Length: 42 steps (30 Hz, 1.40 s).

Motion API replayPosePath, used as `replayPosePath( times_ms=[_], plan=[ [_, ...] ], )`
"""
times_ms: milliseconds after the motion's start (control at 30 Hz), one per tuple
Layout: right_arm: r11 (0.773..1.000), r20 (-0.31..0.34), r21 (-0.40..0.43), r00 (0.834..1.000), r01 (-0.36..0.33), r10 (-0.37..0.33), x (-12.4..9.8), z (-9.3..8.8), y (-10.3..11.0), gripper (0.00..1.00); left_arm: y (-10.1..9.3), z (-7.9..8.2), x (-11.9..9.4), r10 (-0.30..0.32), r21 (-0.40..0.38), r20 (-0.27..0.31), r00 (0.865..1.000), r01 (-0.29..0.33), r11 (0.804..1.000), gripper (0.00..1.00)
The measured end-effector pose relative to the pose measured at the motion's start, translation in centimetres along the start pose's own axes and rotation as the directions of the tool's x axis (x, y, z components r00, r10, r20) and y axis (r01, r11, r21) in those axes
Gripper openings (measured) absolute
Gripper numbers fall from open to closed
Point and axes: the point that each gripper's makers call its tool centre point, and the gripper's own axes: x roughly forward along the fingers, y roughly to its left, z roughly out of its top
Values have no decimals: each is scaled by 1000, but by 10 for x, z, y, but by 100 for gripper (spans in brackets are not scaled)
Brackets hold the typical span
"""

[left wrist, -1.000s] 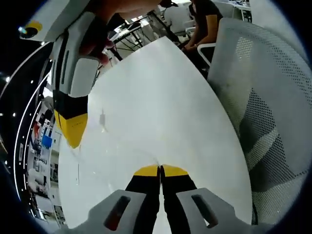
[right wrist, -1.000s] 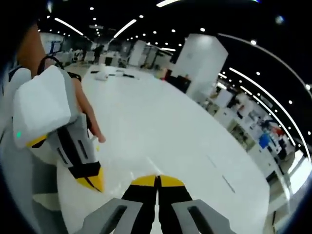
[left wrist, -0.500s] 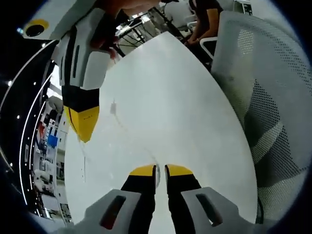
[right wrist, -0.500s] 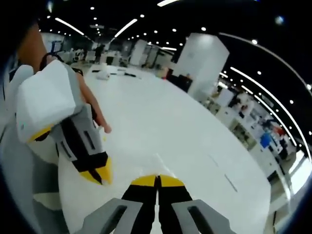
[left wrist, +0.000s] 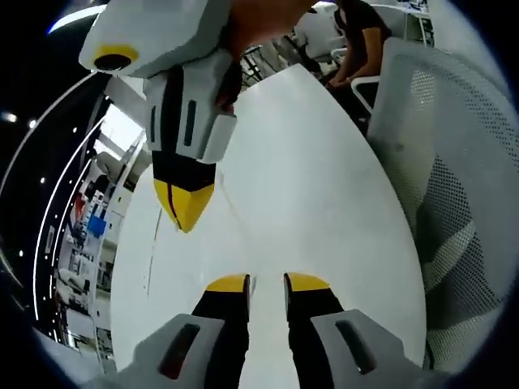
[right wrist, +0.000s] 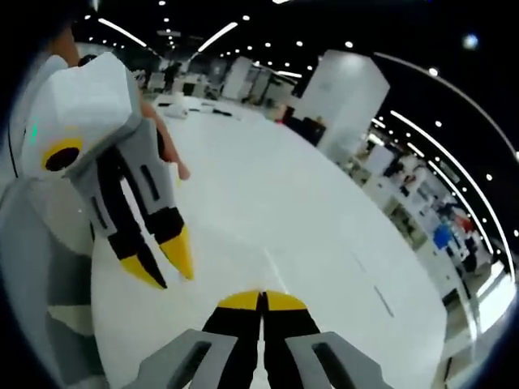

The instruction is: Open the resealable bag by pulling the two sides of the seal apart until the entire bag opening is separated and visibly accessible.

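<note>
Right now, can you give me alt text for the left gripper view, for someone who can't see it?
The left tool points along a white table with its yellow-tipped jaws slightly apart. The right tool, jaws together, comes down from the upper left in a hand. A white mesh chair stands at the right.

Mesh chair (left wrist: 454, 203) stands beside the table (left wrist: 308, 186), right.

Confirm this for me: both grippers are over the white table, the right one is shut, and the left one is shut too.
Not quite. The left gripper is open: the left gripper view shows a clear gap between its yellow tips, and the right gripper view shows its tips parted as well. The rest holds: both are over the white table, and the right gripper is shut, tips together.
</note>
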Motion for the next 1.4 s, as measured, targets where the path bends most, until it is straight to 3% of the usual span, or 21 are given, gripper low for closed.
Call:
replayPosePath(
  times_ms=[167, 500, 833, 1067, 1267, 1333, 1400],
  plan=[
    [1000, -34, -22, 999, -8, 7, 7, -12, 1, 0, 4, 4, -7, 29, -38, 25, 999, -28, 999, 16],
    [998, -103, -58, 995, -14, 7, 25, -37, 2, 0, 1, -12, -20, 57, -93, 18, 998, -55, 994, 16],
    [997, -165, -81, 986, -14, 1, 44, -52, -1, 0, -13, -45, -37, 67, -173, -22, 997, -70, 982, 15],
    [984, -189, -169, 982, -49, 16, 53, -62, 4, 0, -19, -61, -44, 83, -226, -43, 996, -91, 970, 14],
    [985, -202, -156, 978, -75, 42, 57, -67, 8, 0, -25, -70, -46, 78, -251, -56, 995, -90, 964, 14],
    [992, -190, -68, 977, -110, 95, 58, -68, 18, 0, -25, -70, -46, 78, -254, -57, 995, -90, 963, 14],
    [994, -193, -39, 977, -105, 96, 57, -69, 19, 0, -24, -71, -46, 81, -263, -56, 995, -93, 960, 14]
  ],
)
